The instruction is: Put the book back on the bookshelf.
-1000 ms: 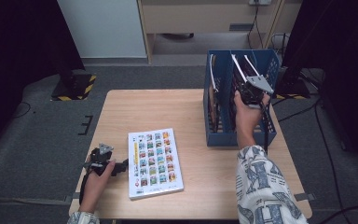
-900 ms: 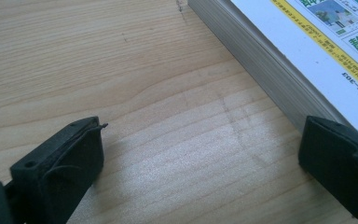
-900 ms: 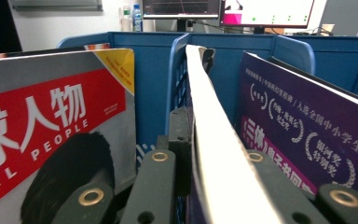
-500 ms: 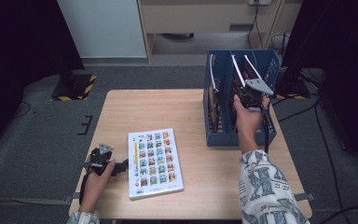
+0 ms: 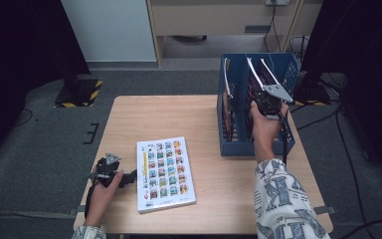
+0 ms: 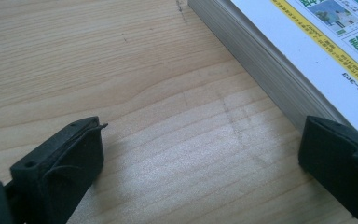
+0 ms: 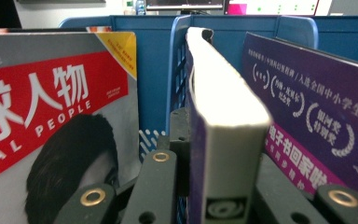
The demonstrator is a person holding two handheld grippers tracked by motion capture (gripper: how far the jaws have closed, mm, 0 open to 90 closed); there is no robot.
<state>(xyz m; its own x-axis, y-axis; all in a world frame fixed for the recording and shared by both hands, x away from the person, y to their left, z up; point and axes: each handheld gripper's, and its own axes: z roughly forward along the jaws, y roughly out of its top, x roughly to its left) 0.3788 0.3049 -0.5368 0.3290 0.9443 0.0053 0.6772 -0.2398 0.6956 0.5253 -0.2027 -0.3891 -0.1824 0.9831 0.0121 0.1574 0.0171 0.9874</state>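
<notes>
A thick book with a picture-grid cover (image 5: 165, 174) lies flat on the wooden table (image 5: 154, 114) at the front left. My left gripper (image 5: 132, 178) rests on the table by its left edge. Its jaws are open, and the book's page edge (image 6: 279, 74) runs past the right jaw with bare wood between them (image 6: 200, 158). My right gripper (image 5: 267, 105) reaches into the blue file rack (image 5: 236, 144). There a thick purple-covered book (image 7: 223, 107) stands upright, gripped between the fingers (image 7: 156, 182). These jaws have just been closing on it.
In the rack, a red-and-white magazine (image 7: 51, 116) stands left of the held book and a purple book (image 7: 317, 116) leans on its right. Blue dividers (image 7: 154, 70) separate the slots. Dark floor with cables surrounds the table.
Both hands stay where they were. The right gripper keeps hold of the book in the rack; no visible shift.
</notes>
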